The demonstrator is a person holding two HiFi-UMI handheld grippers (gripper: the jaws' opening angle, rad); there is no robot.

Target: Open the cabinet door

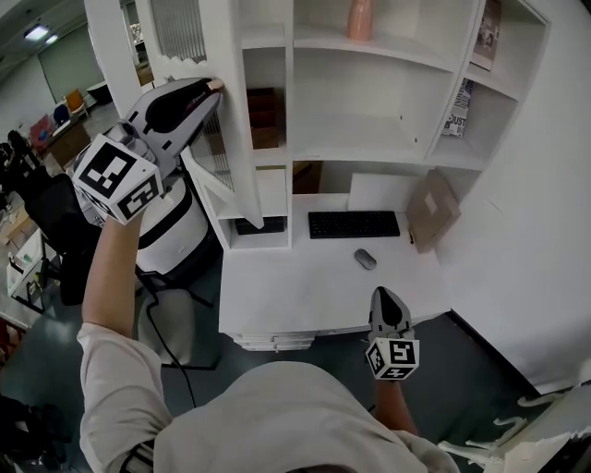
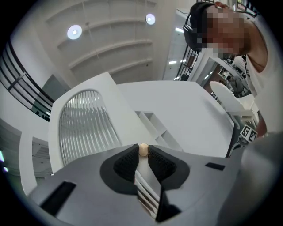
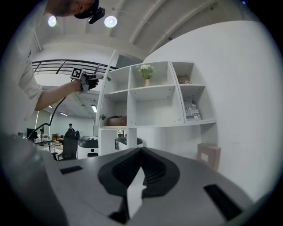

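Note:
The white cabinet door [image 1: 224, 111] with its ribbed glass panel [image 1: 178, 32] stands swung out from the shelf unit [image 1: 369, 83] at the upper left of the head view. My left gripper [image 1: 214, 86] is raised to the door and is shut on its small beige knob [image 2: 143, 150], which sits between the black pads [image 2: 127, 161]. The ribbed panel [image 2: 84, 128] fills the left of the left gripper view. My right gripper [image 1: 389, 297] hangs low over the desk's front edge, far from the door. Its jaws [image 3: 140, 152] look shut with nothing between them.
On the white desk [image 1: 305, 286] lie a black keyboard [image 1: 354, 224] and a mouse [image 1: 365, 260], with a cardboard box [image 1: 432, 209] leaning at the right. A pink vase [image 1: 360, 18] and magazines [image 1: 459, 109] sit on the shelves. A white rounded machine [image 1: 171, 231] stands left of the desk.

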